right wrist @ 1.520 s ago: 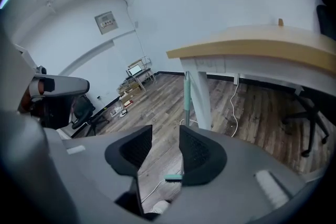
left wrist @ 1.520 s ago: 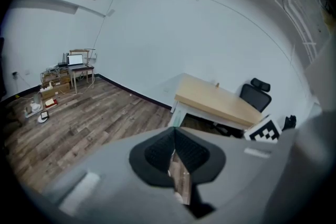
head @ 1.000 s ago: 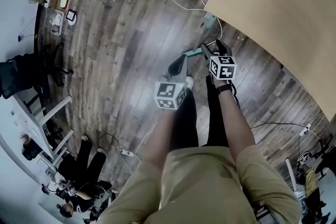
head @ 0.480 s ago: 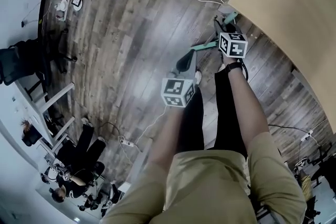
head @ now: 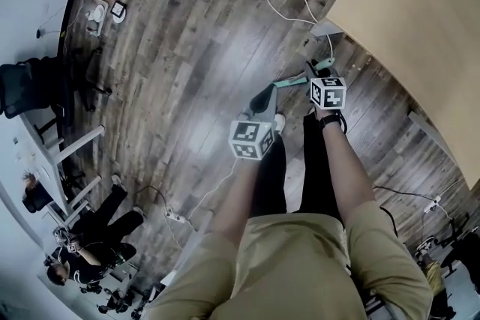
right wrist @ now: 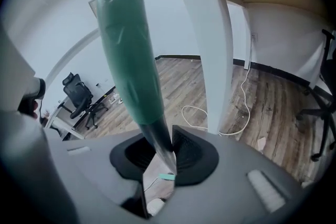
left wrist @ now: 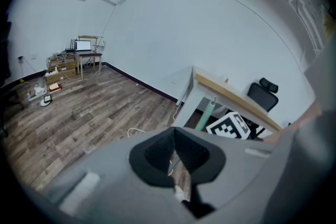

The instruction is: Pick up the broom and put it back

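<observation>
The broom shows as a green-sleeved handle (right wrist: 126,39) with a dark shaft, standing upright close to the right gripper's camera. My right gripper (right wrist: 160,152) has that shaft between its black pads, the jaws closing and pressing on it. In the head view the green handle (head: 291,81) crosses just ahead of the right gripper (head: 313,73), beside the desk's corner. My left gripper (head: 262,97) hangs a little to the left and nearer, shut with nothing in it (left wrist: 176,152). From the left gripper view the handle (left wrist: 210,108) rises beside the right gripper's marker cube (left wrist: 231,126).
A tan-topped desk (head: 420,19) fills the upper right, its white leg (right wrist: 210,44) right behind the handle. A white cable (head: 289,0) loops on the wood floor by the leg. A power strip (head: 171,217) and seated people (head: 82,251) are at the lower left; office chairs (right wrist: 79,97) stand farther off.
The right gripper went out toward the desk corner, then drew back a little, with the green handle at its jaws throughout. The left gripper shifted slightly alongside it.
</observation>
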`<state>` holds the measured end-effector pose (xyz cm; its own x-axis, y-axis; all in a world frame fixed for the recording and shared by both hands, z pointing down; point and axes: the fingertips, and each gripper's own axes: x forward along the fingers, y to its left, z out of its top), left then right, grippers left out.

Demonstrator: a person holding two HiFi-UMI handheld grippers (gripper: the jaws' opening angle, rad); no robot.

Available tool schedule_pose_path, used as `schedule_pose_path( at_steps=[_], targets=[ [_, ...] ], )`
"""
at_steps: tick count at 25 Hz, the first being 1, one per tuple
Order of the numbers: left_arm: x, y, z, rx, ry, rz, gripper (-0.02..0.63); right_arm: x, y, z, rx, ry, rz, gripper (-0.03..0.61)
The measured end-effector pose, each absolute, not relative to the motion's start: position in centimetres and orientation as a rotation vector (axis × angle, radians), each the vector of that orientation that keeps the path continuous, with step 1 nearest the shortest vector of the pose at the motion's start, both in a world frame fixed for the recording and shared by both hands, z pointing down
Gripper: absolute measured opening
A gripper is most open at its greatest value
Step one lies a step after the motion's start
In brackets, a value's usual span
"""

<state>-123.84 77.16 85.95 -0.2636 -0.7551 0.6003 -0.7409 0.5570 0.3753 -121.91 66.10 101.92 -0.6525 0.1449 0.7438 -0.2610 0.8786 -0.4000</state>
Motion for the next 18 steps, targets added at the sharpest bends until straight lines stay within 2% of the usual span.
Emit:
schedule_pose_path(
  at_steps=[9, 18],
  targets=[
    [-121.5, 79.5, 81.0, 1.211, -2.03, -0.083, 0.002, -117.0, 69.4, 94.0, 0.147, -2.232, 0.563, 0.084],
    [-120.6, 79.9, 72.2, 1.38, -2.055, -0.045, 0.002, -115.6, 70.0, 80.8, 0.302, -2.36, 0.628, 0.084]
  ],
)
